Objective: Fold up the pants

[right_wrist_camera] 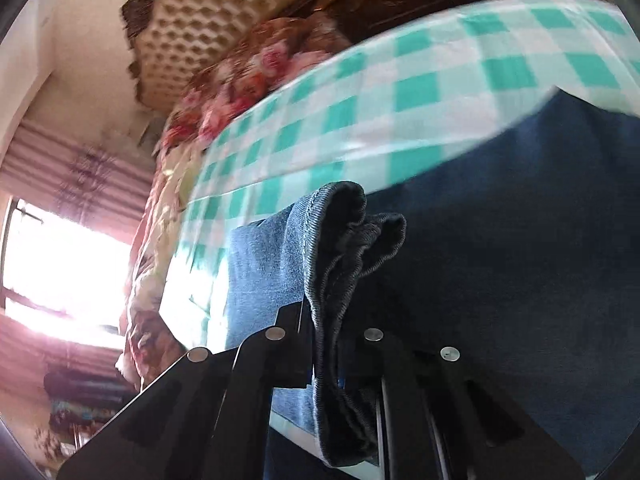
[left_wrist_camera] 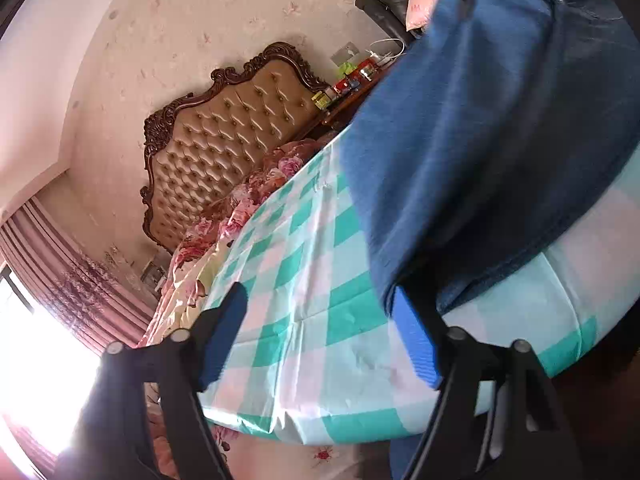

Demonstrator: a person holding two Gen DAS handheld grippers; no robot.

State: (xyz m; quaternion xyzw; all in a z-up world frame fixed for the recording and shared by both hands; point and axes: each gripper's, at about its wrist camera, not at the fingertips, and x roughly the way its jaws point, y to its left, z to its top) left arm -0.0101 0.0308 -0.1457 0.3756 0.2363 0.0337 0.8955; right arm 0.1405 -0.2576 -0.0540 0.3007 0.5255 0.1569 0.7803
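Observation:
Blue jeans hang and drape over the green-and-white checked cloth on the table, filling the right of the left wrist view. My left gripper stands open over the cloth with only the check pattern between its blue pads. Its right finger sits at the lower edge of the denim. In the right wrist view my right gripper is shut on a bunched, stitched hem of the jeans, held above the checked cloth. More dark denim fills the right of that view.
A bed with a tufted headboard and floral bedding stands beyond the table. A wooden side table carries several small items. A bright window with pink curtains is at the left. A dark chair is at the far right.

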